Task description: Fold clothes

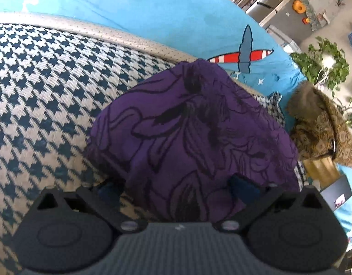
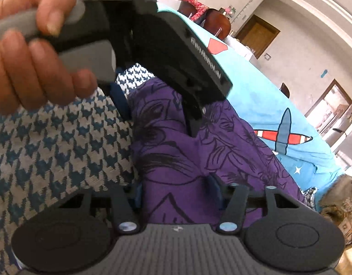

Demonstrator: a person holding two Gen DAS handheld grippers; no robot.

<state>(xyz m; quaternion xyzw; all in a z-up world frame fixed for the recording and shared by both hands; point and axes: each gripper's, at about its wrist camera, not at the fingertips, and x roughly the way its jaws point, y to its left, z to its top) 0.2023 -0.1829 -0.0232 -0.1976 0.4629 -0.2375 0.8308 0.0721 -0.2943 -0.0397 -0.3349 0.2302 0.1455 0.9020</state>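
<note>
One purple garment (image 1: 194,133) bunched on one houndstooth cloth (image 1: 45,87), over a blue printed sheet (image 1: 153,6). Left hand-held gripper (image 1: 178,188) clamped on the garment's edge; likewise right hand-held gripper (image 2: 176,190), pads (image 2: 213,189) pressing fabric. One hand (image 2: 31,52) gripping the left unit. No containers.

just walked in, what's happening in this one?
A person is folding clothes with hand-held tongs, one in each hand. Both are on the purple floral garment, which lies bunched on a houndstooth cloth over a blue printed sheet. The left tongs have the purple fabric between their fingers, and so do the right tongs, close beside them. A hand holds the left tool's grey handle. The garment is not yet folded flat. A brown patterned garment waits at the edge.
</note>
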